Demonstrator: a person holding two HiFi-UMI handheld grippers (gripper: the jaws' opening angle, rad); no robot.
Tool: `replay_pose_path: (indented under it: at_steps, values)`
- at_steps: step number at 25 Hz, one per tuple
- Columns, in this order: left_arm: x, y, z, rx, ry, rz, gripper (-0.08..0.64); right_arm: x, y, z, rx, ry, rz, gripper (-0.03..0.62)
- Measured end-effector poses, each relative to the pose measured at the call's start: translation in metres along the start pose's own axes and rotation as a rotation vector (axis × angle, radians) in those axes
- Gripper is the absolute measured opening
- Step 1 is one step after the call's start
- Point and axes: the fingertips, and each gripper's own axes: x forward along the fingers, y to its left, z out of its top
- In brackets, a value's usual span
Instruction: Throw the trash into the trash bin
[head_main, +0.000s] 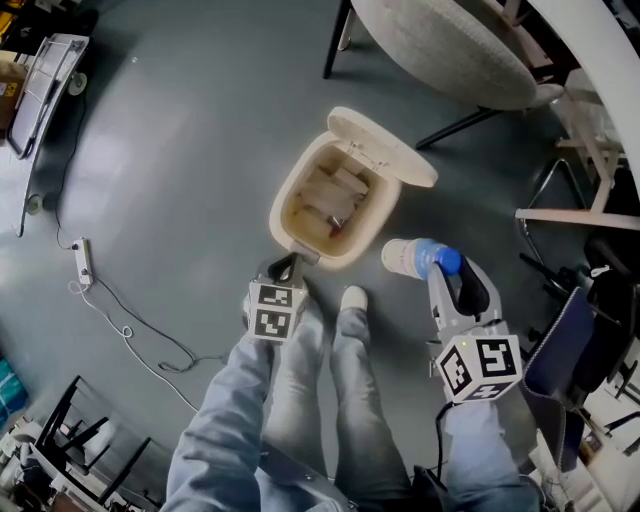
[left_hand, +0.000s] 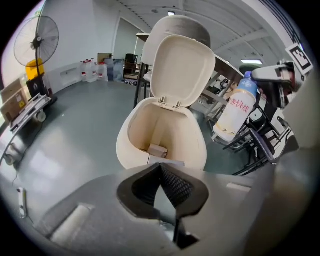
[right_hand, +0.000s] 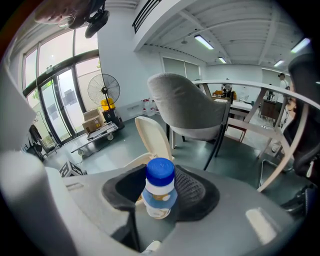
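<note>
A cream trash bin (head_main: 300, 180) stands on the grey floor with its lid (head_main: 385, 145) swung up; pale cardboard scraps (head_main: 330, 200) lie inside. My left gripper (head_main: 290, 263) is at the bin's near front edge, jaws shut with the tips meeting and nothing between them; in the left gripper view its tips (left_hand: 160, 167) sit just before the bin (left_hand: 165, 135). My right gripper (head_main: 442, 266) is shut on a white plastic bottle (head_main: 410, 257) with a blue cap, held in the air just right of the bin's near rim. The right gripper view shows the bottle (right_hand: 160, 192) cap-up between the pads.
A grey shell chair (head_main: 450, 40) stands behind the bin. A power strip (head_main: 83, 258) with a trailing cable lies at the left, and a flat cart (head_main: 40, 90) at the far left. The person's legs and a white shoe (head_main: 352, 298) are between the grippers. Chair frames (head_main: 580, 200) crowd the right.
</note>
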Motion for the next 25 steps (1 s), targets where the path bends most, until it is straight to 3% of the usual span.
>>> replay_pose_path:
  at_steps: [10, 14, 17, 25]
  values:
    - [-0.051, 0.011, 0.083, -0.02, -0.179, 0.039, 0.009, 0.001, 0.013, 0.027, -0.01, -0.038, -0.003, 0.179]
    - [-0.084, 0.023, 0.117, -0.03, -0.239, 0.069, 0.009, 0.006, 0.04, 0.048, -0.086, -0.052, 0.045, 0.179]
    - [-0.105, 0.039, 0.126, -0.02, -0.248, 0.108, 0.009, 0.012, 0.06, 0.06, -0.126, -0.058, 0.076, 0.179]
    - [-0.134, 0.062, 0.124, -0.112, -0.279, 0.156, 0.009, 0.042, 0.083, 0.06, -0.142, -0.037, 0.112, 0.179]
